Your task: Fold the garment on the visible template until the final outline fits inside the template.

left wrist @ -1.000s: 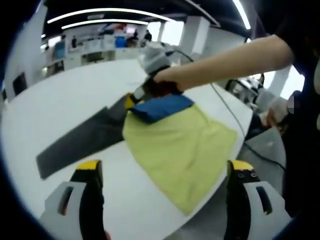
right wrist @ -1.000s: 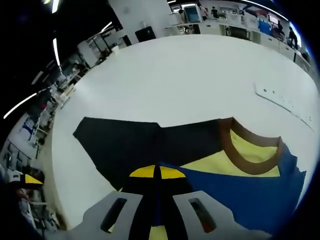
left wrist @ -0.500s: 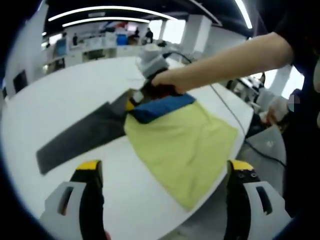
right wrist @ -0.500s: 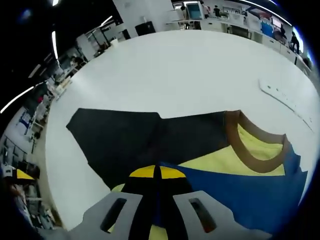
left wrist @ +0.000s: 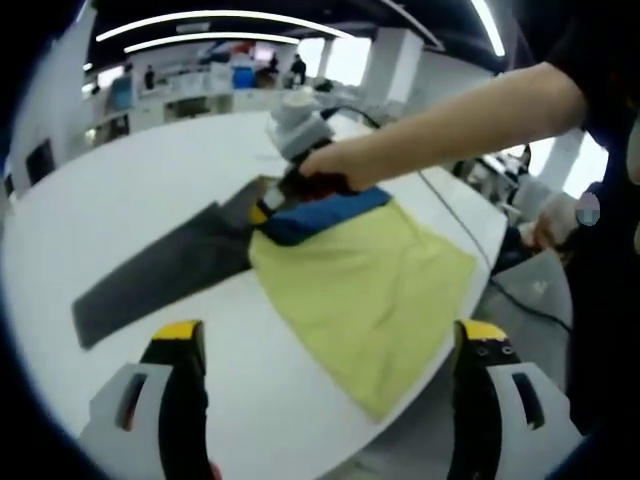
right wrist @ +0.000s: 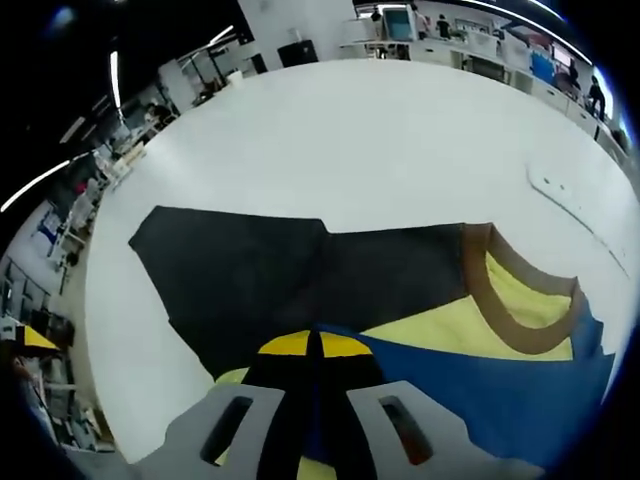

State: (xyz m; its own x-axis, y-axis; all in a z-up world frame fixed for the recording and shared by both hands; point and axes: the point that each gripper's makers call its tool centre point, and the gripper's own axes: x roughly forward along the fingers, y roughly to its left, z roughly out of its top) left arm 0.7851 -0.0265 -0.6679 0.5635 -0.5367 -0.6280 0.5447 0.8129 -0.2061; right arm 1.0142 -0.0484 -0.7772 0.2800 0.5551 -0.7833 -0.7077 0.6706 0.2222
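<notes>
Dragged slightly, garment stays clamped by right gripper; left gripper spread.

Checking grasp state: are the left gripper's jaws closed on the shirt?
No. In the left gripper view the left gripper has its jaws wide apart above the table, clear of the yellow shirt.

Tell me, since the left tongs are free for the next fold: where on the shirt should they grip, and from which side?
Probably the shirt's near hem corner, which reaches the table edge in the left gripper view. It lies flat and bare, closest to the open left tongs, so come in low from that edge. The far blue end is already pinched by the right tongs.
</notes>
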